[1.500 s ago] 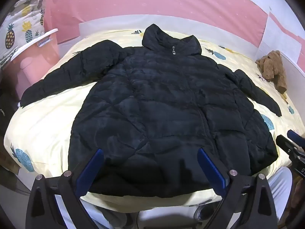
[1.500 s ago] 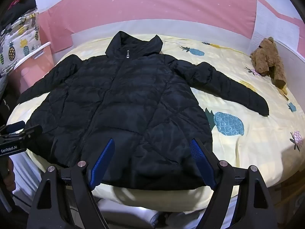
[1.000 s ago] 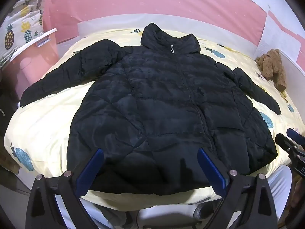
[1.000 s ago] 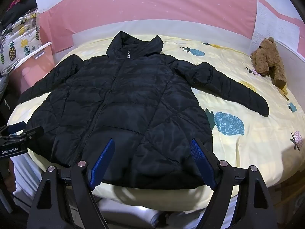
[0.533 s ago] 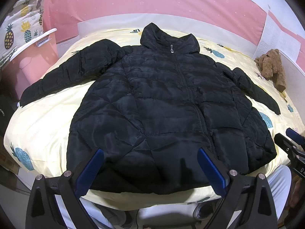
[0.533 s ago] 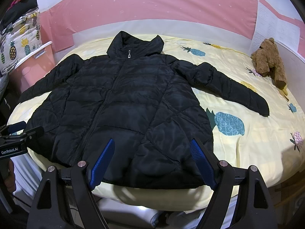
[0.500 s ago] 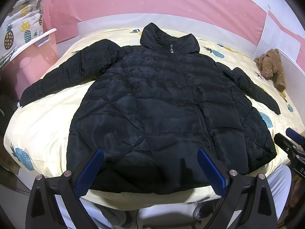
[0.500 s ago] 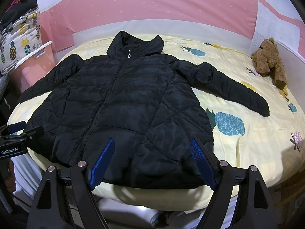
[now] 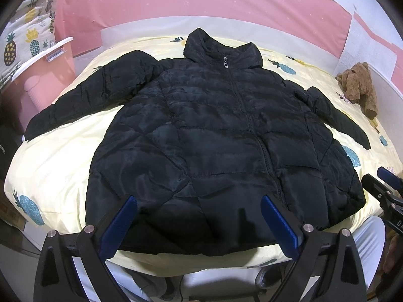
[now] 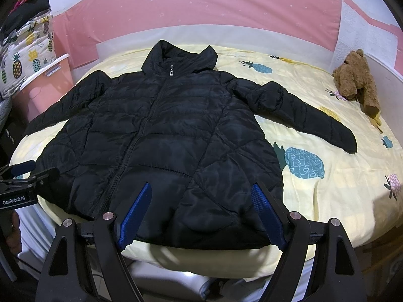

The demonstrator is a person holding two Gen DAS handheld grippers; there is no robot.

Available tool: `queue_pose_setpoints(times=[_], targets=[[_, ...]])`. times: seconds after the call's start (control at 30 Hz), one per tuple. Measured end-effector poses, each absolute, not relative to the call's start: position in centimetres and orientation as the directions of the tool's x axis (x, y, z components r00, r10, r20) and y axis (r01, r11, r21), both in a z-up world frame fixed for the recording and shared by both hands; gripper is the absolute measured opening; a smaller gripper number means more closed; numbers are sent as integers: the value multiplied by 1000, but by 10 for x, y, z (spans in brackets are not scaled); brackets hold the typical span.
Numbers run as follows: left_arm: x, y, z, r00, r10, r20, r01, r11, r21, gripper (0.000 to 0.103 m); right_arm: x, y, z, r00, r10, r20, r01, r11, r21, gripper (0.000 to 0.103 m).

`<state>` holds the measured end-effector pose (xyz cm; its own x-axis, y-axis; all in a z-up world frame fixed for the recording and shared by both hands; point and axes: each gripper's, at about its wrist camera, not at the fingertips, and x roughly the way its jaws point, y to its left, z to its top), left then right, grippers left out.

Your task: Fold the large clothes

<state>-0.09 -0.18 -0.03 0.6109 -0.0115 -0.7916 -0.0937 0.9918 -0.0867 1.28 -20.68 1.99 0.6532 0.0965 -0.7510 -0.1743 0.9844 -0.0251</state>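
A black quilted puffer jacket [image 9: 214,146] [image 10: 161,146] lies flat and zipped on the bed, collar far, hem near the front edge, both sleeves spread outward. My left gripper [image 9: 199,203] hovers open over the hem with nothing between its blue pads. My right gripper [image 10: 201,191] is also open, above the hem's right half, holding nothing. Each gripper shows at the edge of the other's view: the right one [image 9: 382,188] and the left one [image 10: 27,173].
The bed has a yellow pineapple-print sheet [image 9: 50,166] [image 10: 340,188]. A brown teddy bear [image 9: 360,85] [image 10: 355,80] lies at the far right. A pink bin [image 9: 37,80] [image 10: 42,85] stands at the left. A pink wall runs behind the bed.
Both views shift only slightly; the jacket stays flat on the bed and both grippers stay open over its hem.
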Motion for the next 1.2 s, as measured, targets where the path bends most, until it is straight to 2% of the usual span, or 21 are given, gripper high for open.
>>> queue_pose_setpoints(times=[1.2], targets=[[-4, -8, -7, 605, -16, -796, -86, 993, -86, 99, 13, -205, 17, 652, 97, -752, -176, 984, -26, 81]])
